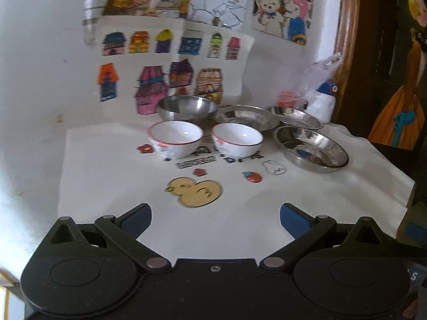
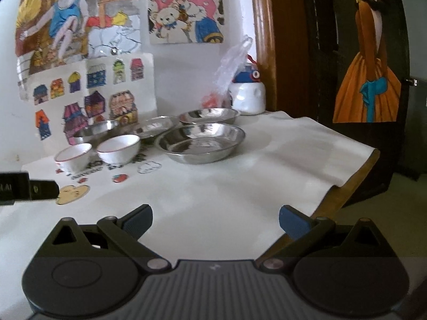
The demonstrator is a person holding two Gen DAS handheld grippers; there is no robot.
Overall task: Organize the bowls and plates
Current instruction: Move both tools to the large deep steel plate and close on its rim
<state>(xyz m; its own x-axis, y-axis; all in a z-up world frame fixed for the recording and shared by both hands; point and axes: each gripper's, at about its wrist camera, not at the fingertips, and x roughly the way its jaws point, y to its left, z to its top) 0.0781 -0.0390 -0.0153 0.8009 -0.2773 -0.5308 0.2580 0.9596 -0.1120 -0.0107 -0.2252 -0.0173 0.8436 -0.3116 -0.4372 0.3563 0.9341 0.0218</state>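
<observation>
Two white ceramic bowls with red rims sit side by side on the white cloth: the left bowl [image 1: 174,141] [image 2: 73,157] and the right bowl [image 1: 237,140] [image 2: 119,148]. Behind them stands a steel bowl [image 1: 186,106] [image 2: 94,130]. Three steel plates lie to the right: a near plate [image 1: 312,149] [image 2: 200,141], a middle plate [image 1: 245,117] [image 2: 154,126] and a far plate [image 1: 295,116] [image 2: 209,116]. My left gripper [image 1: 215,216] and my right gripper [image 2: 215,217] hang open over the cloth's front, holding nothing. In the right wrist view the left gripper's body shows at the left edge.
The table cloth [image 1: 106,181] carries a yellow duck print [image 1: 193,190] and small stickers. A white jar with a blue lid [image 1: 324,101] [image 2: 248,96] and a plastic bag [image 2: 232,66] stand at the back right. Drawings cover the wall. The table's wooden edge [image 2: 355,181] drops off at right.
</observation>
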